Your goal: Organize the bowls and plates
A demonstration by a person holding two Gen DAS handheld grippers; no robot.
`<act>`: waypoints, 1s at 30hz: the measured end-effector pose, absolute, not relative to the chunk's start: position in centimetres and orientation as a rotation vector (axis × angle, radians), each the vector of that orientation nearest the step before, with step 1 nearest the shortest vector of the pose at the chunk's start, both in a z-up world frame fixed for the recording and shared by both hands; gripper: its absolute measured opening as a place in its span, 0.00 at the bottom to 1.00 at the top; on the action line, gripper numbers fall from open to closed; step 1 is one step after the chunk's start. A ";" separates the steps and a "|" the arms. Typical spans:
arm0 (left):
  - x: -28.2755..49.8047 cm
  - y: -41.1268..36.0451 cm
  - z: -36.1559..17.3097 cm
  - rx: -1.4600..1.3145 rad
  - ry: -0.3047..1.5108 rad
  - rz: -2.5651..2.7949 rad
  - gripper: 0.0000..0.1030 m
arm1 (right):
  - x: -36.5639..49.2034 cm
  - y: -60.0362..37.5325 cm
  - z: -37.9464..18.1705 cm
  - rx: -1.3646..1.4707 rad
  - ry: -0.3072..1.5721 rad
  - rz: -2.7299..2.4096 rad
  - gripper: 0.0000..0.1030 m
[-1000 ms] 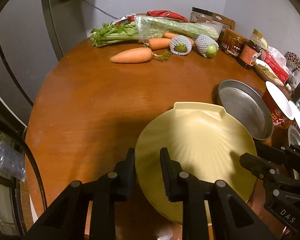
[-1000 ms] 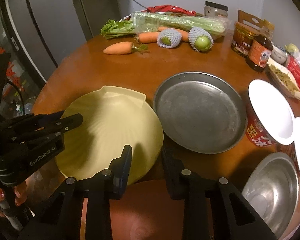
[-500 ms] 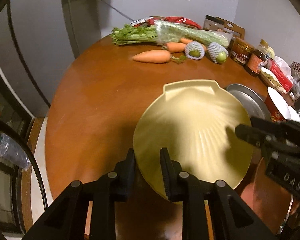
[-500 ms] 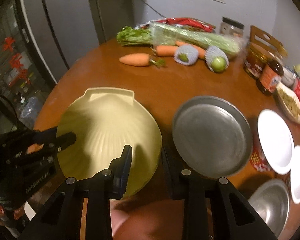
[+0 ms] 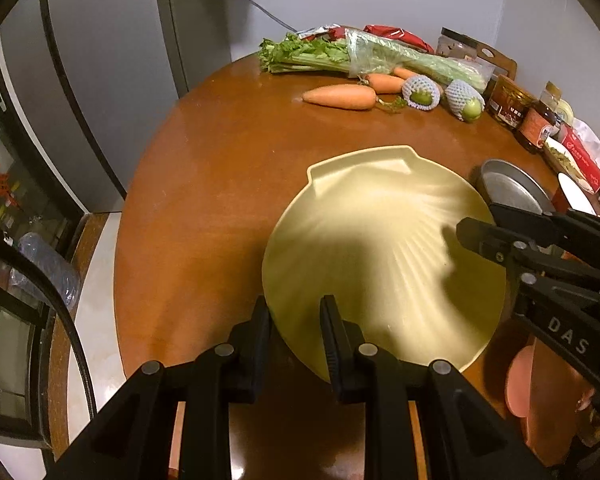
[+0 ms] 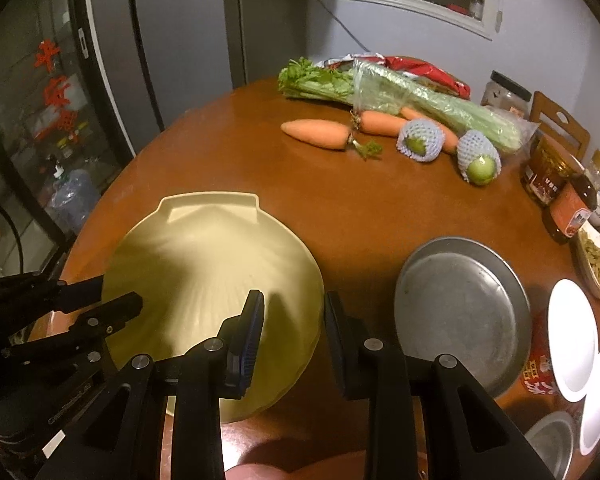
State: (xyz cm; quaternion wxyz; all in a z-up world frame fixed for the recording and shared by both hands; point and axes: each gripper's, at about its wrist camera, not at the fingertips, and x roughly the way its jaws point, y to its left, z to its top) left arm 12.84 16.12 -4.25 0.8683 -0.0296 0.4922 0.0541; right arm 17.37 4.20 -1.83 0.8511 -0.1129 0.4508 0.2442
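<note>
A pale yellow shell-shaped plate (image 5: 380, 248) is held up above the round wooden table (image 5: 220, 184). My left gripper (image 5: 294, 318) is shut on its near left rim. My right gripper (image 6: 294, 314) is shut on its right rim, one finger over the plate (image 6: 204, 276) and one outside it. The right gripper also shows at the right of the left wrist view (image 5: 480, 228). A round metal plate (image 6: 460, 308) lies on the table to the right. Two white dishes (image 6: 572, 332) and a steel bowl (image 6: 548, 444) sit at the right edge.
Celery (image 6: 380, 84), carrots (image 6: 316, 134) and two netted green fruits (image 6: 480, 160) lie at the table's far side. Jars and a sauce bottle (image 6: 568, 216) stand at the right, with a food tray (image 6: 598, 264). A fridge (image 6: 112, 60) stands to the left.
Both grippers have risen and pulled back toward the left with the yellow plate, lifting it off the table. The metal plate has stayed where it was.
</note>
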 end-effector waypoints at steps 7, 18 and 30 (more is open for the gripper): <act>12.6 15.9 -4.4 -0.063 1.034 0.120 0.24 | 17.8 4.3 -2.4 -0.251 0.959 0.514 0.31; 12.4 15.6 -4.6 -0.046 1.033 0.122 0.25 | 17.7 5.4 -3.3 -0.299 0.984 0.519 0.33; 12.4 15.8 -4.4 -0.073 1.018 0.085 0.34 | 17.8 4.5 -3.2 -0.241 1.005 0.530 0.38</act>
